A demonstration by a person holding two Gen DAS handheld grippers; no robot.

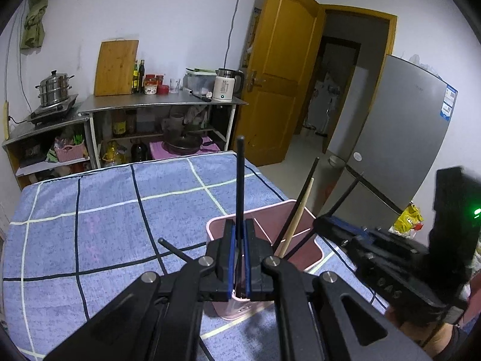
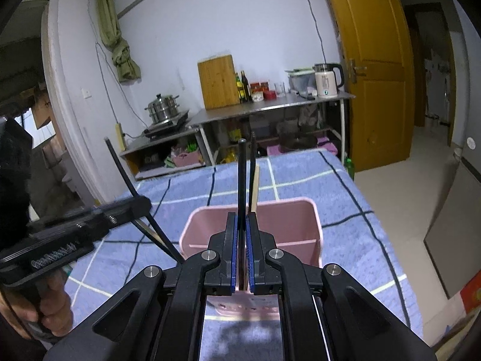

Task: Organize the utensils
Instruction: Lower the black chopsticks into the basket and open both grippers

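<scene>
A pink utensil holder (image 1: 270, 219) (image 2: 288, 213) with inner dividers stands on the blue checked cloth. My left gripper (image 1: 239, 225) is shut on a black chopstick (image 1: 239, 180), held upright over the holder's near edge. My right gripper (image 2: 241, 219) is shut on another black chopstick (image 2: 241, 180), upright over the holder. A wooden chopstick (image 1: 297, 216) (image 2: 255, 189) and black chopsticks (image 1: 303, 198) lean inside the holder. One black chopstick (image 1: 176, 251) lies on the cloth beside the left gripper. The right gripper's body (image 1: 390, 258) shows in the left view, the left one's body (image 2: 75, 225) in the right view.
The cloth-covered table (image 1: 105, 225) extends far and left. Behind it are steel shelves (image 1: 162, 105) with a steamer pot (image 1: 55, 87), cutting board (image 1: 115, 67), bottles and a kettle (image 1: 225, 85). A wooden door (image 1: 279, 75) and a grey fridge (image 1: 396, 138) stand at the right.
</scene>
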